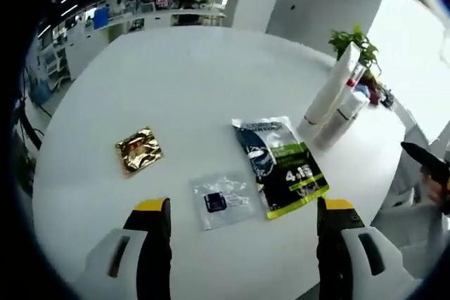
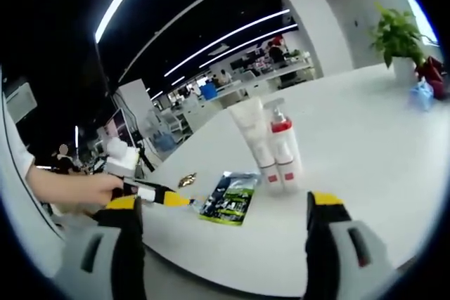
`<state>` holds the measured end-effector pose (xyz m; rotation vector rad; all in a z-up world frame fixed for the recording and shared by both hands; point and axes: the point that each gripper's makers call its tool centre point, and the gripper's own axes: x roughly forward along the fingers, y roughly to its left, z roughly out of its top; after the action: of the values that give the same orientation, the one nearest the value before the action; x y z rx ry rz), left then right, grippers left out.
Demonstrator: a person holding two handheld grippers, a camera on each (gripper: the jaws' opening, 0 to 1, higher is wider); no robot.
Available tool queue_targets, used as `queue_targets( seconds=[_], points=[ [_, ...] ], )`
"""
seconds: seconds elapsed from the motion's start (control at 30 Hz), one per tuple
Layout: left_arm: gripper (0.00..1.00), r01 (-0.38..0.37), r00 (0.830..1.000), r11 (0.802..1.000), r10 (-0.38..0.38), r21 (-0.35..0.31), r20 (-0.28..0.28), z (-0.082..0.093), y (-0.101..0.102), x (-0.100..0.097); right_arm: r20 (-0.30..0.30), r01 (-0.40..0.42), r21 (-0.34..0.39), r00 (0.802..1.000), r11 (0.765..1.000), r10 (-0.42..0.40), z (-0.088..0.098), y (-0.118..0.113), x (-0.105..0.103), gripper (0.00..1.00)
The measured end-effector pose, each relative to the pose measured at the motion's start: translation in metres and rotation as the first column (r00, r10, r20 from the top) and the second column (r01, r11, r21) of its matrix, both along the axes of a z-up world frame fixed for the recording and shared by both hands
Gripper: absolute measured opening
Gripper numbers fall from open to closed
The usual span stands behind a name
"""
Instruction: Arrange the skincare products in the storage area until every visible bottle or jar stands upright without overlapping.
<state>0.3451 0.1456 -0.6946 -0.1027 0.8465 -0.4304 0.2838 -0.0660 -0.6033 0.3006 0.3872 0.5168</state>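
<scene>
Left gripper view: the left gripper (image 1: 239, 216) hovers released over the white counter (image 1: 176, 89); a gold sachet (image 1: 138, 150), clear packet (image 1: 223, 201) and dark pouch (image 1: 279, 166) lie flat; tube (image 1: 330, 91) and bottle (image 1: 342, 119) stand upright, touching, near a plant (image 1: 357, 43); the right gripper (image 2: 226, 205) is released too, empty.

Ahead and right of the left gripper (image 1: 240, 224): white tube (image 1: 330, 82) standing cap-down, white pump bottle (image 1: 342, 116) with red collar upright just beside it, dark green-labelled sachet (image 1: 280, 165), clear packet (image 1: 223, 200) and gold foil sachet (image 1: 139, 150) lying flat on the surface (image 1: 190, 82), none overlapping.
</scene>
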Motion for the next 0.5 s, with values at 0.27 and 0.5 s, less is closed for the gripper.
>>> queue_targets(
  seconds=[0.27, 0.5],
  points=[
    [0.91, 0.063, 0.997, 0.998, -0.061, -0.026, 0.052, 0.007, 0.009, -0.017, -0.005, 0.011, -0.013, 1.0, 1.0, -0.011, -0.002, -0.002, 0.0, 0.97],
    [0.97, 0.094, 0.991, 0.995, -0.091, -0.029, 0.099, 0.015, 0.016, -0.025, -0.008, 0.017, -0.021, 1.0, 1.0, -0.017, -0.003, -0.002, 0.0, 0.97]
  ],
)
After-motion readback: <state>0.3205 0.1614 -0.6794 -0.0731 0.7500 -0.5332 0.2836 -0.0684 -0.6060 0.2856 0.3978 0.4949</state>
